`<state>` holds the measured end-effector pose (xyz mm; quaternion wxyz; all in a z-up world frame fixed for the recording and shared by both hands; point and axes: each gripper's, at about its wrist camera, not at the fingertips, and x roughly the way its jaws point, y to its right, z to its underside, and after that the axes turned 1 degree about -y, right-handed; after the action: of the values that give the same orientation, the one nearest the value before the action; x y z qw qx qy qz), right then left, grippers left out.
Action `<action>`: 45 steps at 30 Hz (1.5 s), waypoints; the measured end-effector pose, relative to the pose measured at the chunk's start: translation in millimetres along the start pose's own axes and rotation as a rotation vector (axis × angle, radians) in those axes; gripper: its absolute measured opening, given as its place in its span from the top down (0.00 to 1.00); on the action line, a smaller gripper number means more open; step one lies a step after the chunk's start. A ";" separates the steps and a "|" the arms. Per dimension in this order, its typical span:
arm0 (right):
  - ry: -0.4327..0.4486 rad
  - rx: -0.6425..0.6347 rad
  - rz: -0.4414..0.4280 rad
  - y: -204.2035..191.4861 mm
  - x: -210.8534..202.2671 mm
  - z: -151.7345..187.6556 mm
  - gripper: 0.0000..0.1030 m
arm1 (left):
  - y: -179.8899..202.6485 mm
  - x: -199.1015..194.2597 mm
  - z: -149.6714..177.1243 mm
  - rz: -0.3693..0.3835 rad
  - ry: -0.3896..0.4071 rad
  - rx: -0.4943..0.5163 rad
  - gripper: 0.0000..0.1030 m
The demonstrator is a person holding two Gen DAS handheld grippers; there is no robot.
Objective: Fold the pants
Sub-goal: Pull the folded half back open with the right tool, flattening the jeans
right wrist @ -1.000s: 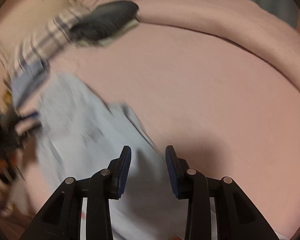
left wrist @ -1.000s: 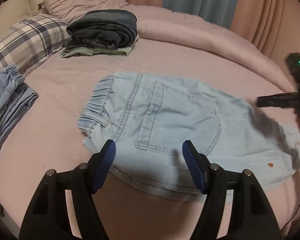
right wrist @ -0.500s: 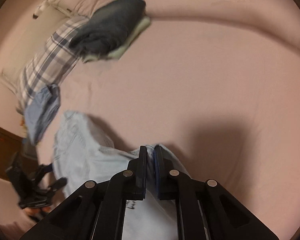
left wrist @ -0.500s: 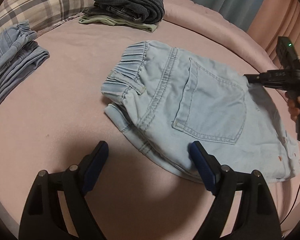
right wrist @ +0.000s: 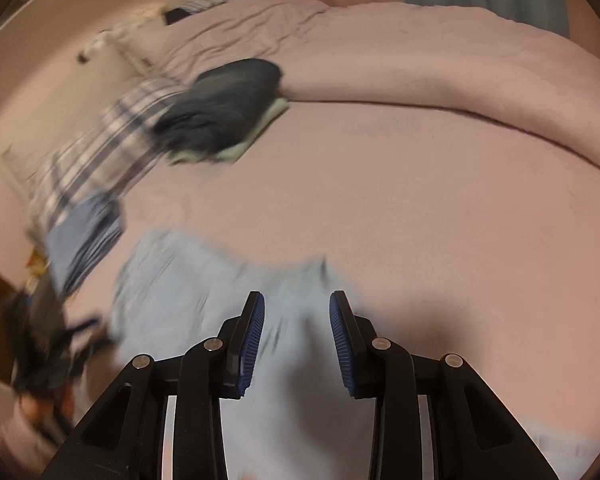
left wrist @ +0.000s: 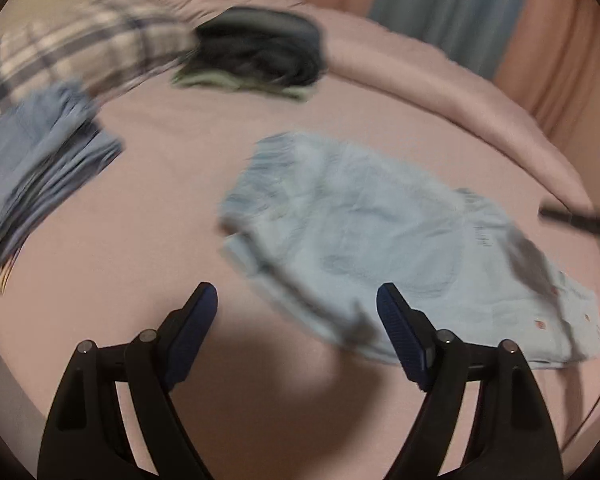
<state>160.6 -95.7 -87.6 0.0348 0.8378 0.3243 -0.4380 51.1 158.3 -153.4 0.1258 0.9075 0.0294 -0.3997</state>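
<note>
On the pink bed (left wrist: 148, 184), pale denim pants (left wrist: 364, 240) lie folded mid-mattress; left gripper (left wrist: 296, 312) gapes wide and empty, right gripper (right wrist: 296, 320), jaws just reopened, hovers part-open over them.

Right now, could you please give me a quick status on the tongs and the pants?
Left tongs open, empty. Right tongs just opened, off the cloth. Light denim pants lie folded on pink bed. Nothing in the way.

Pale blue denim pants (left wrist: 364, 236) on a pink sheet (left wrist: 172, 184), a plaid pillow (left wrist: 92, 52) in cream and navy, dark charcoal jeans (left wrist: 260, 46) stacked over pale green.
</note>
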 end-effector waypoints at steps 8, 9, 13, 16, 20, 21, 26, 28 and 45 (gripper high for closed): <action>-0.083 -0.079 0.219 7.1 -36.9 120.9 0.73 | 132.4 34.4 7.7 0.232 -0.076 0.295 0.21; -0.102 -0.088 0.263 5.0 -32.6 135.9 0.73 | 143.9 44.4 13.0 0.236 -0.120 0.326 0.21; -0.111 -0.026 0.213 12.6 -39.4 173.8 0.73 | 161.5 52.5 47.2 0.137 -0.152 0.485 0.23; -0.112 0.011 0.148 23.2 -56.6 183.1 0.73 | 150.8 42.0 48.7 0.173 -0.178 0.474 0.23; -0.033 0.091 0.146 43.5 -81.4 185.6 0.73 | 154.4 34.7 34.4 0.142 -0.187 0.454 0.22; 0.012 0.117 0.151 50.6 -90.0 184.9 0.73 | 160.7 34.3 28.6 0.149 -0.173 0.456 0.23; 0.113 0.192 0.249 116.0 -118.0 158.9 0.73 | 215.6 41.3 5.4 0.240 -0.146 0.496 0.22; 0.076 0.154 0.242 130.0 -110.8 142.2 0.73 | 248.6 55.9 -2.6 0.276 -0.149 0.529 0.22; -0.272 -0.327 0.185 162.7 -52.4 95.1 0.96 | 339.1 136.3 -15.9 0.302 -0.250 0.591 0.22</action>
<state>165.0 -283.2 -143.1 0.2535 0.7802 0.3053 -0.4836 207.2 -172.0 -173.5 -0.0818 0.8429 -0.2375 -0.4759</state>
